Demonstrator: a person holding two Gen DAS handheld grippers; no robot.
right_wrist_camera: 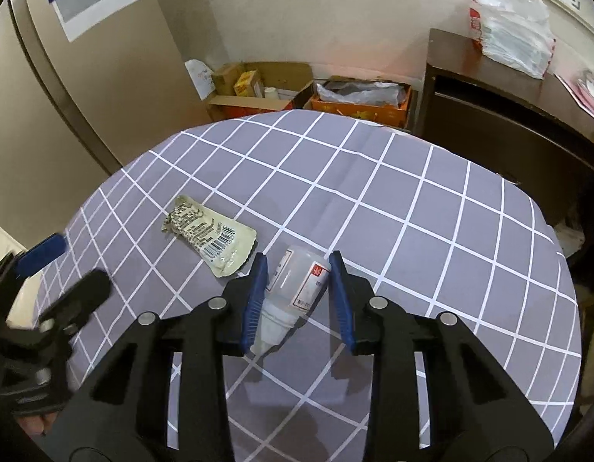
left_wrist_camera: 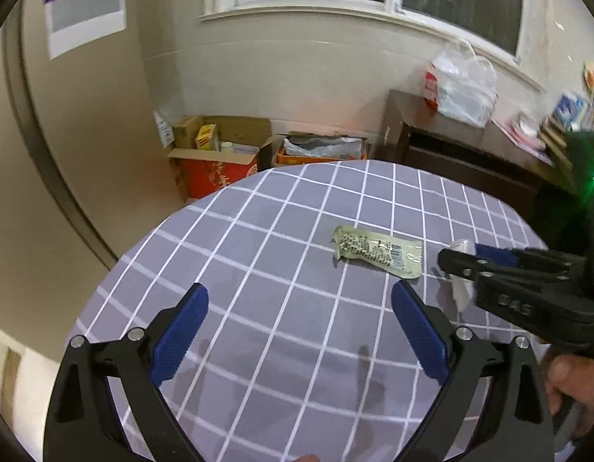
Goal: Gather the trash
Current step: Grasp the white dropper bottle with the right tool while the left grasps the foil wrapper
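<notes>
A crumpled cream snack wrapper point(right_wrist_camera: 212, 235) with a barcode lies flat on the round table point(right_wrist_camera: 412, 192), which has a grey cloth with a white grid. Just right of it a small white plastic bottle point(right_wrist_camera: 297, 285) with a red-marked label lies on its side. My right gripper point(right_wrist_camera: 297, 265) is shut on the bottle, a blue pad against each side. In the left wrist view the wrapper point(left_wrist_camera: 377, 252) lies ahead and to the right, with the right gripper point(left_wrist_camera: 462, 254) beside it. My left gripper point(left_wrist_camera: 298, 290) hangs open over bare cloth, and shows at the left edge point(right_wrist_camera: 69, 269) in the right wrist view.
Open cardboard boxes point(right_wrist_camera: 258, 88) and an orange crate point(right_wrist_camera: 358, 104) stand on the floor beyond the table's far edge. A dark wooden cabinet point(right_wrist_camera: 489, 107) at the right carries a plastic bag point(right_wrist_camera: 516, 27). A hand point(left_wrist_camera: 566, 377) holds the right gripper's handle.
</notes>
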